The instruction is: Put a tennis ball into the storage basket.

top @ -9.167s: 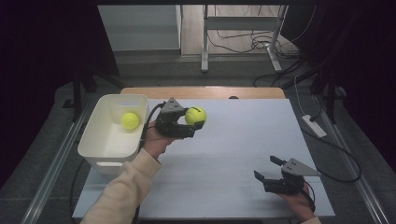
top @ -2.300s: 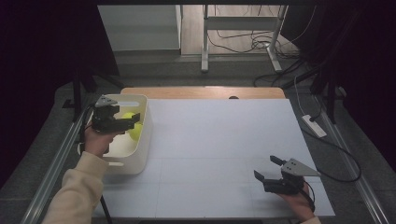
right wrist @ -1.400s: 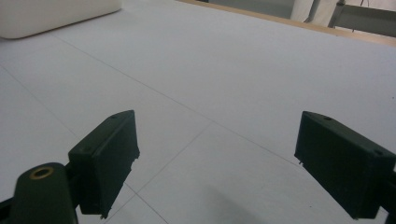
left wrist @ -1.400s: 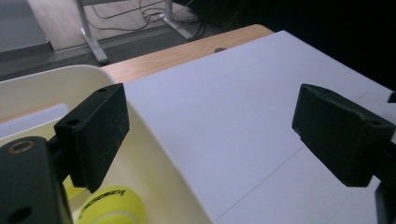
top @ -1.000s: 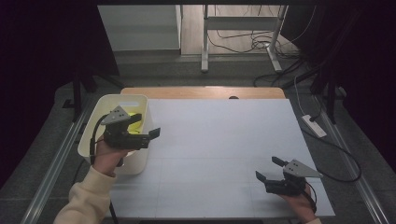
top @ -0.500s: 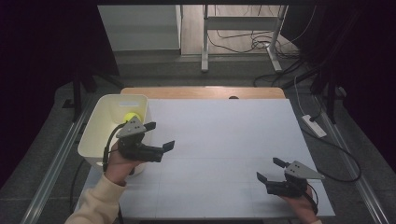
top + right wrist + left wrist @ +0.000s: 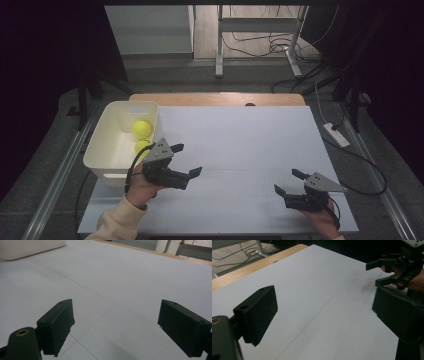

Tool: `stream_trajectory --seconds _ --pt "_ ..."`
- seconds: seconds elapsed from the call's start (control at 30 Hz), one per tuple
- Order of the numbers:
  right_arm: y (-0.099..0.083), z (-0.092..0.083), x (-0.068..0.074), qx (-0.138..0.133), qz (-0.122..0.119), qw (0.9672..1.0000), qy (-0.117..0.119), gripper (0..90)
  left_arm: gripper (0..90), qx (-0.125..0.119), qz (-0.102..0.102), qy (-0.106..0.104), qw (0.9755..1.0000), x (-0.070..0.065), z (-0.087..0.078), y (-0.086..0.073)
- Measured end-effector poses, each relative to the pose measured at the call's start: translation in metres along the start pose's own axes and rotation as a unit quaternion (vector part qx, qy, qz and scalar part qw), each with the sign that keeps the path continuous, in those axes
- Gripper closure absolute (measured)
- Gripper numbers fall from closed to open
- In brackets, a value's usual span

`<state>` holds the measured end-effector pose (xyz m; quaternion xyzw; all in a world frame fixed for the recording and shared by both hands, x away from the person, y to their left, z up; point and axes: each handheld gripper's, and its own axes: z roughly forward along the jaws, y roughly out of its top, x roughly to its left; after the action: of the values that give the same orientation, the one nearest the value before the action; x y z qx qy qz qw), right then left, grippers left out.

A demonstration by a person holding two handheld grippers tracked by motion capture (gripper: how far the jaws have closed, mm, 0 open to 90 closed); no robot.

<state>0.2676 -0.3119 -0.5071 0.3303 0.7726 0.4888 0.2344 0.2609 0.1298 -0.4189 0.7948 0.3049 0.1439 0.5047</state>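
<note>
Both balls binned, claws empty over bare counter

White bin at counter's left edge holds two tennis balls. Left claw sits just right of it, jaws wide, just been opening then easing in, nothing between; its cable could snag the bin rim and tip it. Right claw near front right, wide, empty, low risk.

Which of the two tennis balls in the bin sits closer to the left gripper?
The nearer tennis ball, half hidden behind the left gripper. The other ball lies farther back in the white bin.
</note>
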Motion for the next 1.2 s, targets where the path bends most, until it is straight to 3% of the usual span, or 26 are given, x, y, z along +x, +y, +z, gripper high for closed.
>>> stream_trajectory --seconds 0.5,0.67,0.73,1.2 --pt "0.0 0.0 0.001 0.0 -0.002 1.0 -0.001 13.2 7.1 0.013 0.0 -0.012 0.9998 -0.009 0.01 -0.038" --pt "0.0 0.0 0.002 -0.001 -0.001 1.0 0.001 13.2 7.3 0.014 -0.009 -0.006 0.9998 -0.003 0.008 -0.06" --pt "0.0 0.001 0.002 0.001 -0.002 1.0 0.002 13.2 7.5 0.02 -0.006 0.011 0.9997 -0.001 0.006 -0.067" --pt "-0.001 0.002 0.004 0.008 -0.009 0.9999 0.012 13.2 8.2 0.027 -0.023 0.02 0.9991 0.012 -0.009 -0.1"
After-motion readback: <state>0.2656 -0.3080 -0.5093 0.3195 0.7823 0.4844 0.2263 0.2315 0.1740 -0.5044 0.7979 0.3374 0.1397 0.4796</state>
